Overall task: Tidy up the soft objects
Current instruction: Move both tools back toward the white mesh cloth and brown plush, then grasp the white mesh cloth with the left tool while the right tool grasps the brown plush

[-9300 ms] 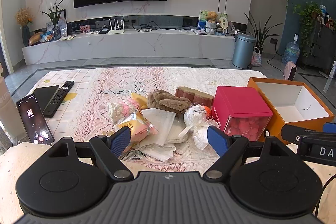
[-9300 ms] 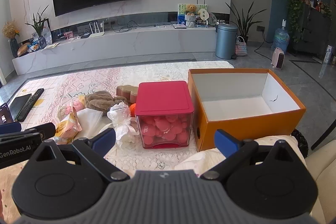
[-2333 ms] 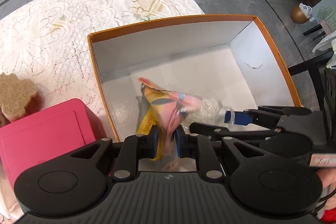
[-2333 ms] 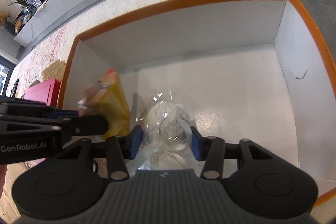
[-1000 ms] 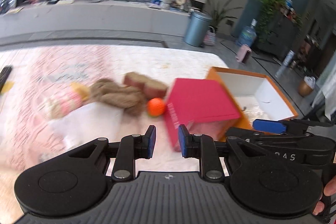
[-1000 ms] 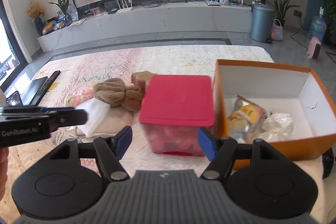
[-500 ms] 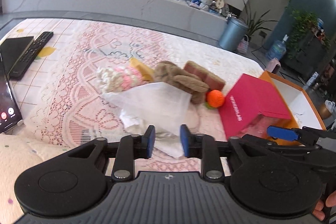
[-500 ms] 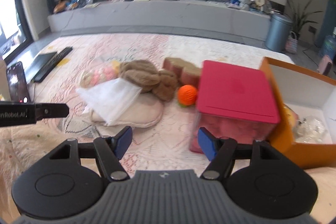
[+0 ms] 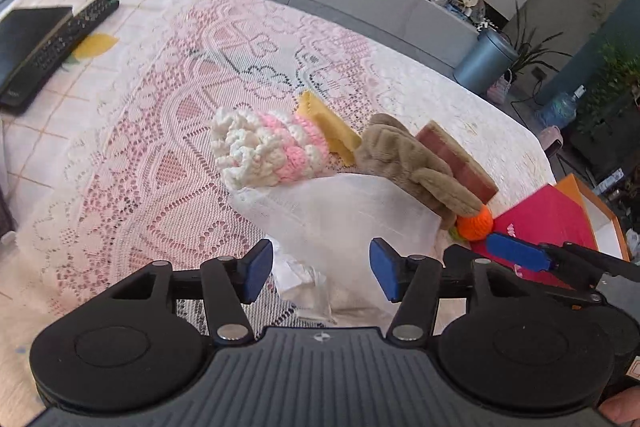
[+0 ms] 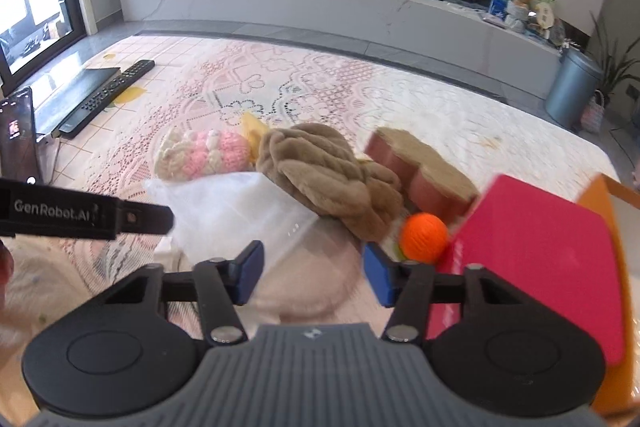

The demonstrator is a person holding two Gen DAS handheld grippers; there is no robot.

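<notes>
Both grippers now over pile | left gripper (image 9: 321,273) fingers opening, right gripper (image 10: 311,274) closing, empty | brown plush (image 10: 328,175) ahead

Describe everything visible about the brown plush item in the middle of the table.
The brown plush item looks like soft tan fleece, bunched in thick ribbed folds and lying limp on the lace tablecloth. One end lies against a pink and white crocheted piece and a yellow piece; the other end reaches an orange ball. Its near edge overlaps a white mesh bag. A pink, cork-topped block sits right behind it. Neither gripper touches it.
</notes>
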